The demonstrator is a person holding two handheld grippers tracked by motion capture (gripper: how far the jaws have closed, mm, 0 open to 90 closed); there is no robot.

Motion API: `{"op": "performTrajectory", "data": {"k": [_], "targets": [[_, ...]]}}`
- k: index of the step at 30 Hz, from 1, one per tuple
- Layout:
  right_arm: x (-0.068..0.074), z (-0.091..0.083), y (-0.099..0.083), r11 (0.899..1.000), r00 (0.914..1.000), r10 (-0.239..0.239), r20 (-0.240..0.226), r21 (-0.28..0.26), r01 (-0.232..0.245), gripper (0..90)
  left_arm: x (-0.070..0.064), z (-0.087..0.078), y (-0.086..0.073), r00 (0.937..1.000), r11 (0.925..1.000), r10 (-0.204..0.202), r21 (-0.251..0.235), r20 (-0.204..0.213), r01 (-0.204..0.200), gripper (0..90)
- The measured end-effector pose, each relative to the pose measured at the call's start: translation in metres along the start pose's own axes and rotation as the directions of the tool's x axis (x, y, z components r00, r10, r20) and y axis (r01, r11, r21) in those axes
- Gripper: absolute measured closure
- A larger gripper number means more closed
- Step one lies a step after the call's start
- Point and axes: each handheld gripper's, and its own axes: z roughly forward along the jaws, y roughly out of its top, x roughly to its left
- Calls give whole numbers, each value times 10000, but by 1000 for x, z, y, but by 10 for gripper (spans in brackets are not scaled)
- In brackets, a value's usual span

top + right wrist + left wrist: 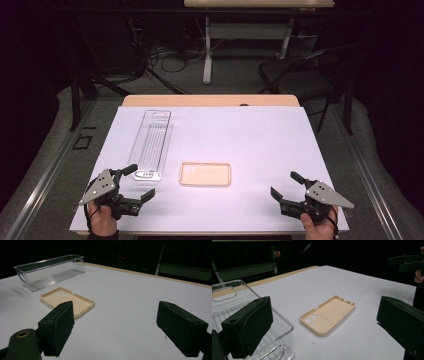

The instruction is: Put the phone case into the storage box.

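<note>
Between the grippers lies one phone case (pixel 205 174), with one clear bin (pixel 151 145) just beyond the left gripper (pixel 140 182). Both it and the right gripper (pixel 285 184) hover low, jaws spread and empty.

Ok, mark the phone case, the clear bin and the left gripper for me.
phone case (pixel 205 174), high view, middle of its inner face
clear bin (pixel 151 144), high view, ribbed floor
left gripper (pixel 139 182), high view, midway between its fingertips

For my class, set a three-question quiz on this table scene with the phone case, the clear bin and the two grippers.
1. True or false: the phone case lies inside the clear bin.
2. Which gripper is nearer the bin? A left gripper B right gripper
3. Fill in: both grippers' jaws stand ____.

Key: 1 false, it lies on the white table cover beside the bin; 2 A; 3 open.
</note>
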Motion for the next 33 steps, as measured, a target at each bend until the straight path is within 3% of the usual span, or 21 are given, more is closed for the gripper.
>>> {"op": "performTrajectory", "data": {"k": [12,19,22,29,33], "targets": [[3,5,0,9994,10000,-8,-36,353,10,145,1,0,1,9999,9997,-166,168,14,166,6],[10,12,8,9961,9991,-402,-126,785,410,144,5,4,11,9984,9971,-570,499,36,568,5],[12,15,18,9943,9979,-612,-231,860,630,144,11,7,20,9956,9930,-932,731,-18,931,6],[10,21,29,9928,9989,-321,-343,1141,358,145,19,13,32,9926,9871,-1214,1048,-30,1211,10],[8,26,36,9912,9989,-188,-423,1302,241,144,24,20,43,9902,9843,-1377,1147,234,1342,10]]}}
